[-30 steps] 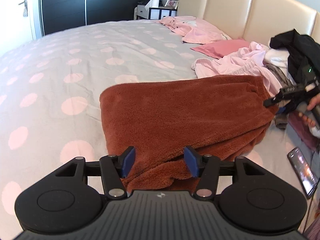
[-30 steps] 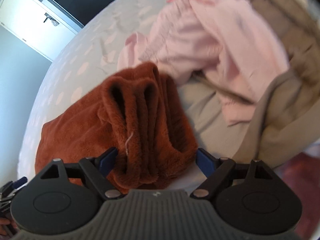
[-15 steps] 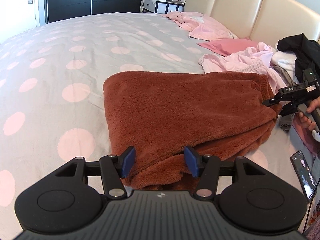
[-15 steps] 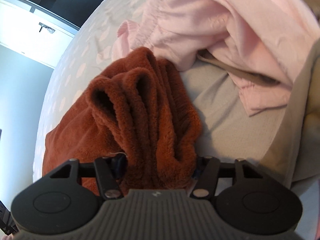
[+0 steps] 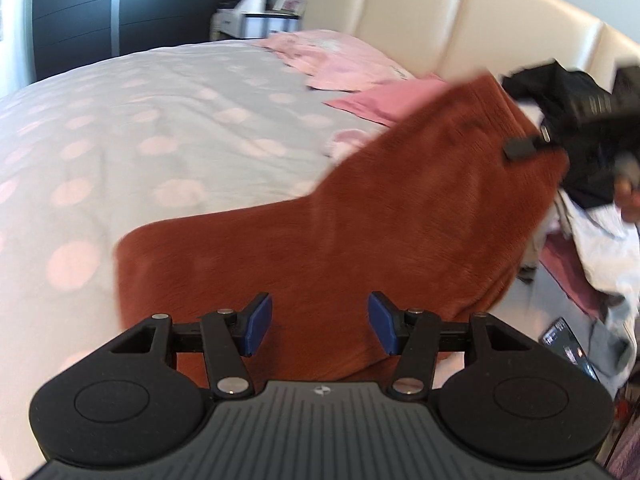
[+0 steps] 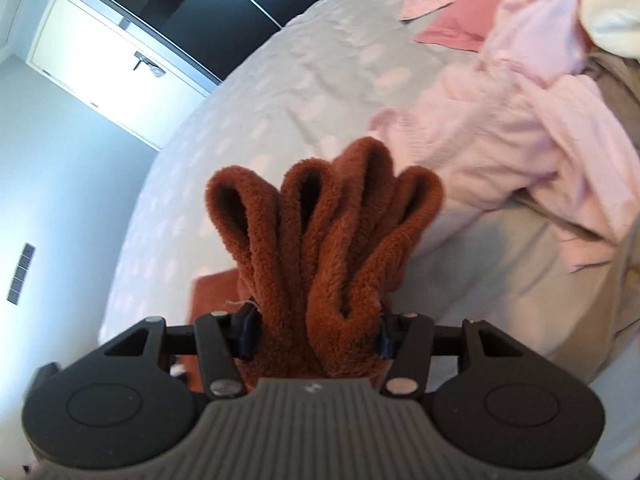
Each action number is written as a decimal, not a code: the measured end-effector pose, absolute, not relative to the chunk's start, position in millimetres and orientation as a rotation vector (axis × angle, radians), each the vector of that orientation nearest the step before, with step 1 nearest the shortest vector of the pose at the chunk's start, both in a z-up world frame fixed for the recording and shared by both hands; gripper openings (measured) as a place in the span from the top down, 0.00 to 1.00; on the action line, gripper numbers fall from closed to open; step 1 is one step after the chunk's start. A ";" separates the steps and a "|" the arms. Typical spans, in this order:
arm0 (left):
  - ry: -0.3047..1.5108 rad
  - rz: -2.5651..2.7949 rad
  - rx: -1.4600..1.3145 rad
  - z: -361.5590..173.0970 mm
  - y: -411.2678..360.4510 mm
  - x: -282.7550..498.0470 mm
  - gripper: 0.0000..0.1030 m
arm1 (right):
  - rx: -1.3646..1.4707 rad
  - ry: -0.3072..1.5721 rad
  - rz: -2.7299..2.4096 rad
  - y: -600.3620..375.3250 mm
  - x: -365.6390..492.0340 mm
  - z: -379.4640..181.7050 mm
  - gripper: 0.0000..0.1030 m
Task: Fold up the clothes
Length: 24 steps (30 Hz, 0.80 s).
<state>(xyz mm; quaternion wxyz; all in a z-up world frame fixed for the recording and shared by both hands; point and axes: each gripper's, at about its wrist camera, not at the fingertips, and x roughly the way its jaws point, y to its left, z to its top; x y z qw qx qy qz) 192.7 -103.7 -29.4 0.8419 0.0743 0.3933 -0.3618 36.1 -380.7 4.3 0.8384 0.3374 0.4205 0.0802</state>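
Bedroom, dotted duvet (image 5: 168, 128) up to the headboard | rust fleece garment (image 5: 360, 240) lies mid-bed, far end lifted | my right gripper (image 6: 316, 336) pinches its bunched folds to swing that end over | my left gripper (image 5: 320, 328) jaws half-spread around the near hem, grip unclear | laundry pile (image 6: 520, 120) waits near the headboard edge.
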 end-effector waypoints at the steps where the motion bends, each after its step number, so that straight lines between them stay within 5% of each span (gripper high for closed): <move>1: 0.833 -0.787 0.175 -33.2 -110.0 191.4 0.50 | 0.712 0.886 0.173 -372.2 38.0 10.8 0.45; 10: 0.875 -0.874 0.193 -75.0 -120.8 172.5 0.50 | 0.562 0.927 0.272 -275.2 71.0 53.3 0.44; 24: 0.829 -0.718 0.240 -15.8 29.0 160.3 0.50 | 0.364 1.076 0.389 -119.8 125.3 14.7 0.42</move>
